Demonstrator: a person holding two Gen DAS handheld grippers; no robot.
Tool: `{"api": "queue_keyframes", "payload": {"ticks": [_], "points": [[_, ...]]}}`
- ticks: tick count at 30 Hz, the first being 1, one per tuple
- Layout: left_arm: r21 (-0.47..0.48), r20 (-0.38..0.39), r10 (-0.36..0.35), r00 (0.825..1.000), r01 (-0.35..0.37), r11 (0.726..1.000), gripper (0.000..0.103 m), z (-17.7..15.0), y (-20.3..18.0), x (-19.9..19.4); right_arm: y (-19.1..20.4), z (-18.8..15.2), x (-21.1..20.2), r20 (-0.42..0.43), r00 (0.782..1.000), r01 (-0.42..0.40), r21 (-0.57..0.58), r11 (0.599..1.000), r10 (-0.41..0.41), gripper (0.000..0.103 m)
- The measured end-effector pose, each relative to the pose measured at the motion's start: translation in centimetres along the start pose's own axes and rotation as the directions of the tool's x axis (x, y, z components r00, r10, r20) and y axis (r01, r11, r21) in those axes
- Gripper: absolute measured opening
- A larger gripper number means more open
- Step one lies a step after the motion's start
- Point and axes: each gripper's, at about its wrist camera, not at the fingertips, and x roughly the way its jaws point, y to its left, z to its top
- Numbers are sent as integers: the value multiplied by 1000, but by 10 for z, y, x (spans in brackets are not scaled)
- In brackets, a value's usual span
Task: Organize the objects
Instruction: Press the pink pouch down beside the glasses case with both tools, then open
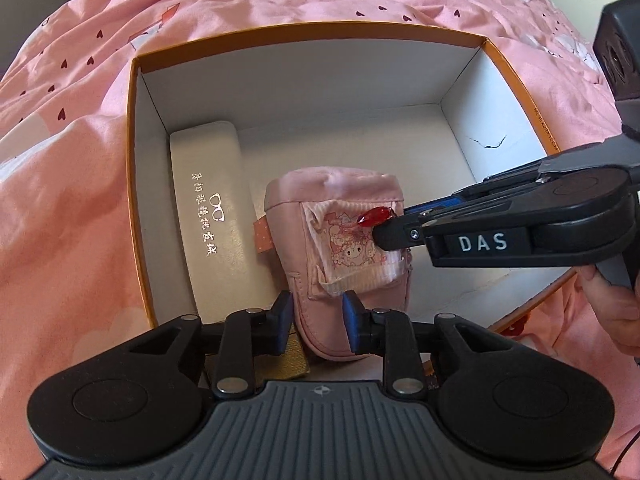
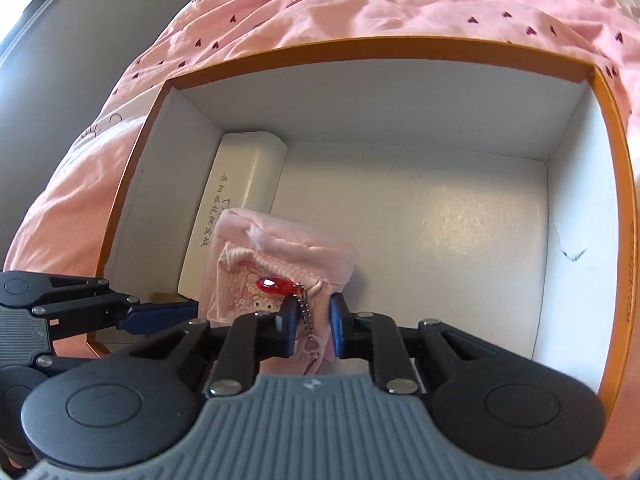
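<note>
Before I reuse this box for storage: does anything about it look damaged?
Yes. The box has a small dark jagged crack low on its white right inner wall, also visible from the right wrist view. Its orange rim looks intact.

Orange box (image 1: pixel 516 80) on bed (image 1: pixel 60 208) (pink sheet)

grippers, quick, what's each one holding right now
left gripper: closed on the pink pouch.
right gripper: jaws around the pouch's ball chain; grip cannot be told.

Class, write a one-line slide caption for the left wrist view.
Both grippers hold a pink pouch beside a white case inside an orange-rimmed box.
</note>
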Motion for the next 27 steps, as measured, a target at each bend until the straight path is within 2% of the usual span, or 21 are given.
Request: {"api": "queue_keyframes", "payload": {"ticks": [2,7,11,17,19,23,27], "points": [[-11,19,-2,1000,2,1000,34,-1,2,-2,2,1,4,-14,999,29,-34,999,-30,18],[-8,101,-10,995,11,1000,35,-1,8,-14,7,6,10,-36,997,68,-65,996,-71,18],[17,88,1,996,-3,1000,30,3,5,-5,7,6,13,-42,996,71,-86,994,-74,18],[4,77,1,997,-1,1000,29,-1,4,5,5,5,21,-46,997,60,-67,996,-63,18],[-4,86,5,996,-5,1000,29,-2,5,3,6,4,19,-36,997,63,-70,996,-66,19],[-20,129,-4,992,6,1000,29,-6,2,-9,8,-1,8,-6,998,56,-68,996,-56,31],[-19,199,11,980,-7,1000,29,-13,-6,-27,10,-8,-6,53,997,65,-62,996,-62,31]]}}
